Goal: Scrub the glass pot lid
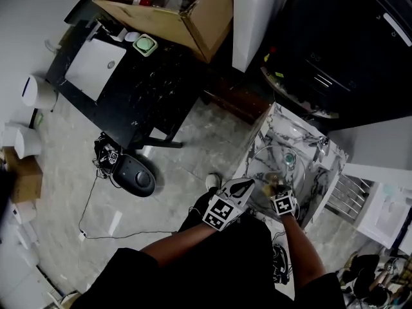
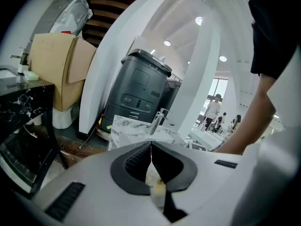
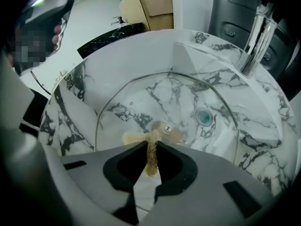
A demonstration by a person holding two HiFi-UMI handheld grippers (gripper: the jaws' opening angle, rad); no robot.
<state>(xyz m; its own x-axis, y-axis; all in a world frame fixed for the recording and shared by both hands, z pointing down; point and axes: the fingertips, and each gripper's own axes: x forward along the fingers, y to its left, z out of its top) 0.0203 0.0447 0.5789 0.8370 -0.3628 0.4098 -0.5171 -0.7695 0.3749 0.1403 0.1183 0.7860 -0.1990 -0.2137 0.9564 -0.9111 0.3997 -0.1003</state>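
The glass pot lid (image 3: 141, 102) leans tilted inside the marble sink (image 3: 70, 102), its knob (image 3: 168, 128) facing me. My right gripper (image 3: 151, 147) is shut on a yellowish scrub sponge (image 3: 151, 154), which presses on the glass just beside the knob. From the head view, the lid (image 1: 283, 163) lies in the sink (image 1: 325, 159), with the right gripper (image 1: 275, 188) over its near part. My left gripper (image 1: 246, 185) hovers at the sink's near-left rim; its jaws (image 2: 151, 147) are shut with nothing visibly between them. It also shows in the right gripper view's top-left corner, clear of the lid.
A chrome faucet (image 3: 256, 36) stands at the sink's far right, and a green drain (image 3: 204, 117) shows through the glass. A large dark bin (image 2: 141, 91) stands behind the sink. To the left are a black table (image 1: 141, 89), a cardboard box (image 1: 174, 8) and a black floor device (image 1: 135, 176).
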